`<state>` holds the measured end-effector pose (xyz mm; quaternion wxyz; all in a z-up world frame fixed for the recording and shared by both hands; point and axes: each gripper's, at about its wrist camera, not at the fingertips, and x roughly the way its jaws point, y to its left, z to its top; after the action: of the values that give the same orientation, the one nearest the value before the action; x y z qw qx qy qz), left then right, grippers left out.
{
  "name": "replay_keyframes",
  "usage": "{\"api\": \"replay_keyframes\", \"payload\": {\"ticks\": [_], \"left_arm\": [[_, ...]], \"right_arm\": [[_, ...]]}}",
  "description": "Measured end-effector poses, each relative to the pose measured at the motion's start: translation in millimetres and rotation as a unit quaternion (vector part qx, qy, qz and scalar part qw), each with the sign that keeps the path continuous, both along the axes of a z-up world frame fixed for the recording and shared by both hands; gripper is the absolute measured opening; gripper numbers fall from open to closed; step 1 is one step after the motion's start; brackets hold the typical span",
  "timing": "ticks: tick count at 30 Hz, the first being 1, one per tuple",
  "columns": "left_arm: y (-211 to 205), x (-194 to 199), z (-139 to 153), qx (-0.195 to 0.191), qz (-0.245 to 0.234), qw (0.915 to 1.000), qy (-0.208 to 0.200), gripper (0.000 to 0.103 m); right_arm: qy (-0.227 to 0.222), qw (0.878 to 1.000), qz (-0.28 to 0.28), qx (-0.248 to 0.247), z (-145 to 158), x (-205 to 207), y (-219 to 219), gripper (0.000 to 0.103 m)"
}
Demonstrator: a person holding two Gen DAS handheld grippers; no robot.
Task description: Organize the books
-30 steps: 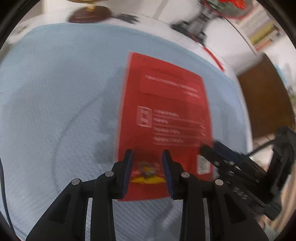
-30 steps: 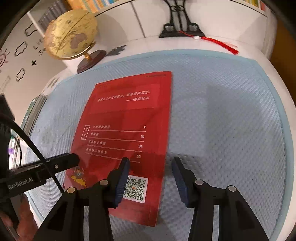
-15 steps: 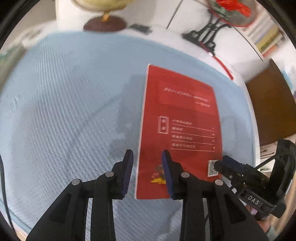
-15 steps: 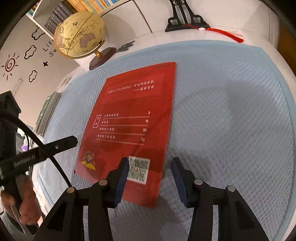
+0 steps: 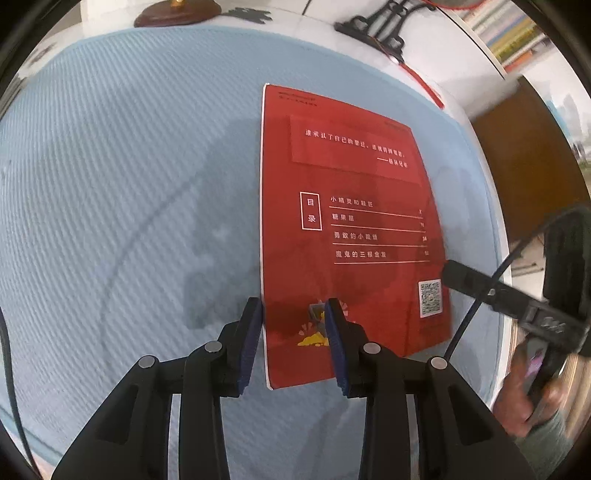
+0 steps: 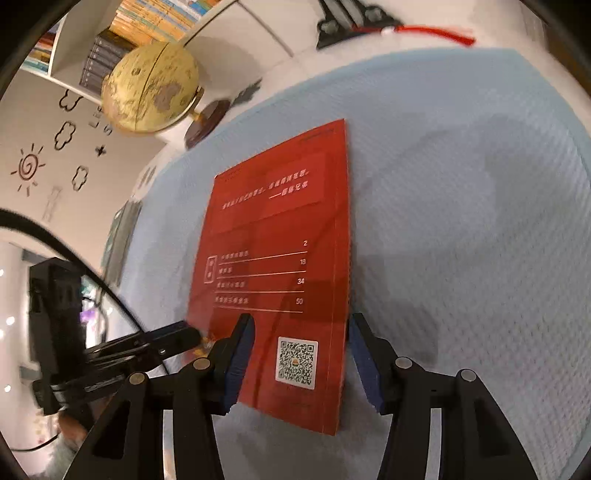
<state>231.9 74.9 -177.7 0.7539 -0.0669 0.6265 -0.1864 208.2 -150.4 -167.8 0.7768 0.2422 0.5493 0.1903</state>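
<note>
Your red book (image 5: pixel 351 229) lies flat on the blue mat (image 5: pixel 129 166) covering the desk, back cover up, with nothing stacked on it. Your left tool (image 5: pixel 293 332) hangs over the near left corner, its jaws parted and straddling the left long edge, one pad off the book on the mat side and the other over the cover; it grasps nothing. Your right tool (image 6: pixel 301 354) is over the near right corner, its jaws opening, with the right long edge and the square code patch (image 6: pixel 296 362) between them and no pad pressing.

For the step in hand, which looks like squaring up or picking up the book, bring each tool down evenly so one pad slides under the edge rather than scraping the cover. The mat is soft and ribbed, so you can likely press the lower pad into it to get beneath the pages. Take hold near the corners on both sides at once; a thin paperback will probably sag or fan open if you lift one side alone.

The book's long axis runs away from you, toward the globe (image 6: pixel 151 88) and the black stand (image 5: pixel 380 22) at the far side of the desk. The print reads upright from your position, so the top of the cover points away.
</note>
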Motion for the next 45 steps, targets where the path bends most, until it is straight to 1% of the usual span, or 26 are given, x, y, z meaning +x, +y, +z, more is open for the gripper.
{"api": "replay_keyframes", "payload": {"ticks": [2,4,6,7,8,10,12,14,15,16,19,20,21,23,25,26,28,31,32,34,35,37,39,42,44,45], "left_arm": [[4.8,-13.1,-3.2,-0.03,-0.008,0.9993,0.019,0.03],[10.1,-23.6,-6.8,-0.058,-0.002,0.9977,0.034,0.03],[10.3,-30.2,-7.8,-0.062,-0.005,0.9975,0.034,0.03],[8.8,-31.0,-7.4,-0.06,-0.007,0.9977,0.032,0.03],[10.7,-33.4,-6.7,-0.06,-0.005,0.9977,0.031,0.03],[11.7,-34.3,-7.5,-0.064,0.0,0.9975,0.03,0.03],[18.4,-38.6,-7.5,-0.074,0.008,0.9968,0.028,0.03],[24.2,-41.0,-8.2,-0.086,0.013,0.9958,0.028,0.03],[37.1,-48.9,-7.5,-0.098,0.017,0.9945,0.031,0.03],[44.6,-51.2,-7.8,-0.108,0.021,0.9933,0.034,0.03],[58.0,-54.9,-8.3,-0.136,0.038,0.989,0.044,0.03],[61.0,-57.9,-6.2,-0.132,0.039,0.9897,0.039,0.03],[63.3,-60.8,-3.9,-0.126,0.039,0.9907,0.033,0.03],[67.8,-67.0,-0.7,-0.122,0.038,0.9914,0.026,0.03],[73.9,-72.6,1.7,-0.134,0.046,0.9897,0.023,0.03],[76.8,-73.0,2.4,-0.139,0.05,0.9888,0.021,0.03],[86.4,-80.1,6.8,-0.146,0.063,0.9873,0.012,0.03],[113.0,-91.9,16.0,-0.15,0.093,0.9843,-0.006,0.03],[127.2,-98.3,19.3,-0.149,0.107,0.983,-0.012,0.03],[161.9,-109.2,25.2,-0.134,0.151,0.9789,-0.027,0.03],[183.3,-116.2,27.8,-0.12,0.178,0.9761,-0.034,0.03],[211.1,-125.6,29.9,-0.091,0.213,0.9719,-0.041,0.03],[236.0,-134.4,27.9,-0.046,0.24,0.9689,-0.04,0.03],[250.5,-140.8,25.5,-0.047,0.252,0.9661,-0.036,0.03],[250.6,-140.8,23.1,-0.045,0.245,0.9677,-0.035,0.03],[243.6,-139.4,22.8,-0.045,0.241,0.9689,-0.035,0.03]], "right_arm": [[-0.018,0.999,0.041,0.02,11.2,-14.3,-4.3,0.055],[-0.01,0.997,0.053,0.057,5.1,-21.9,-10.4,0.063],[0.016,0.996,0.055,0.063,-14.0,-23.1,-11.4,0.063],[0.02,0.995,0.052,0.078,-23.2,-23.7,-12.7,0.063],[0.01,0.994,0.04,0.103,-24.6,-24.6,-17.1,0.065],[0.027,0.988,0.012,0.149,-30.9,-21.4,-24.0,0.066],[0.033,0.982,0.002,0.186,-34.4,-19.6,-23.5,0.066],[0.039,0.979,0.013,0.201,-32.8,-18.5,-13.6,0.066],[0.036,0.977,0.024,0.209,-26.5,-18.6,-8.0,0.066],[0.023,0.977,0.036,0.211,-13.8,-19.5,-0.3,0.065],[-0.02,0.982,0.071,0.173,27.5,-23.5,19.4,0.065],[-0.032,0.984,0.081,0.158,39.4,-23.6,27.2,0.065],[-0.051,0.985,0.096,0.132,55.2,-23.5,38.5,0.065],[-0.08,0.985,0.123,0.087,76.5,-23.7,54.3,0.065],[-0.104,0.981,0.152,0.058,95.0,-23.8,77.0,0.065],[-0.112,0.979,0.166,0.051,102.3,-24.1,87.9,0.065],[-0.127,0.972,0.192,0.044,115.9,-26.2,117.1,0.065],[-0.139,0.963,0.225,0.048,124.9,-26.1,154.6,0.065],[-0.141,0.96,0.235,0.05,124.4,-24.6,168.5,0.065],[-0.135,0.956,0.253,0.052,121.9,-25.4,190.5,0.065],[-0.132,0.955,0.261,0.053,118.9,-27.2,198.9,0.065],[-0.123,0.952,0.275,0.053,110.2,-33.1,211.3,0.065],[-0.109,0.953,0.279,0.045,95.0,-39.3,215.9,0.065],[-0.082,0.96,0.265,0.031,70.7,-40.5,215.5,0.065],[-0.059,0.968,0.246,-0.004,49.9,-41.2,207.1,0.065],[-0.053,0.97,0.237,-0.025,40.9,-41.1,204.7,0.065]]}}
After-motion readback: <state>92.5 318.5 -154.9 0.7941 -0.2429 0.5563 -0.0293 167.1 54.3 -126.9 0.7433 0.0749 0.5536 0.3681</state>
